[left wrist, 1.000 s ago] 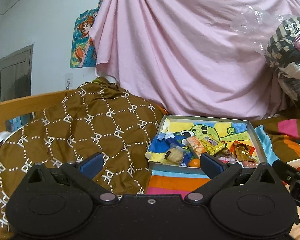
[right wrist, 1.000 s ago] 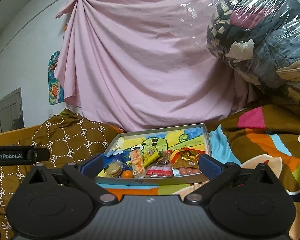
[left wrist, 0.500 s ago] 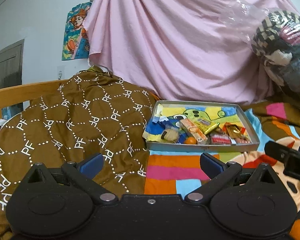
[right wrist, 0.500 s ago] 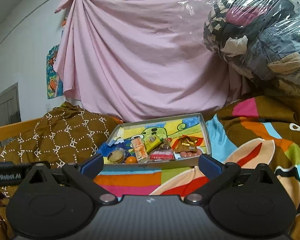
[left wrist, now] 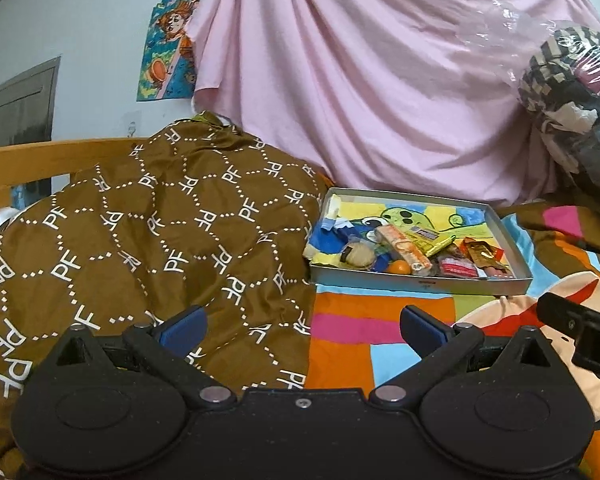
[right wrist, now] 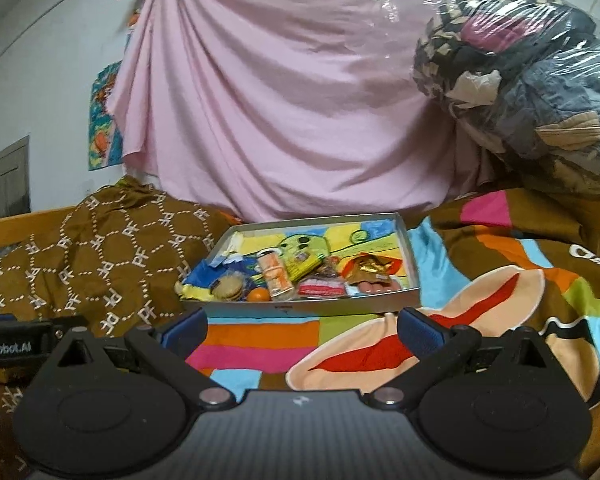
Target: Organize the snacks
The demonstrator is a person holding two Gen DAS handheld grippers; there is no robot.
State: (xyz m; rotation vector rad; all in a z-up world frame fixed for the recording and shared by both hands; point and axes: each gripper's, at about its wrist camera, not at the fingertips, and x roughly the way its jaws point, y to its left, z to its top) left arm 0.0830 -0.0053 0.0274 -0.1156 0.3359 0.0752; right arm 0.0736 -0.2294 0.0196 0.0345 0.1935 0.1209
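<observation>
Snacks (left wrist: pixel 412 250) lie heaped along the near edge of a shallow grey tray (left wrist: pixel 420 283) on the bed's striped blanket (left wrist: pixel 352 332). Just left of the tray bulges a brown quilt (left wrist: pixel 160 220); behind the tray hangs a pink sheet (right wrist: pixel 280 100). Both the left gripper (left wrist: pixel 302 322) and the right gripper (right wrist: pixel 302 322) hover short of the tray, jaws spread wide, holding nothing.
</observation>
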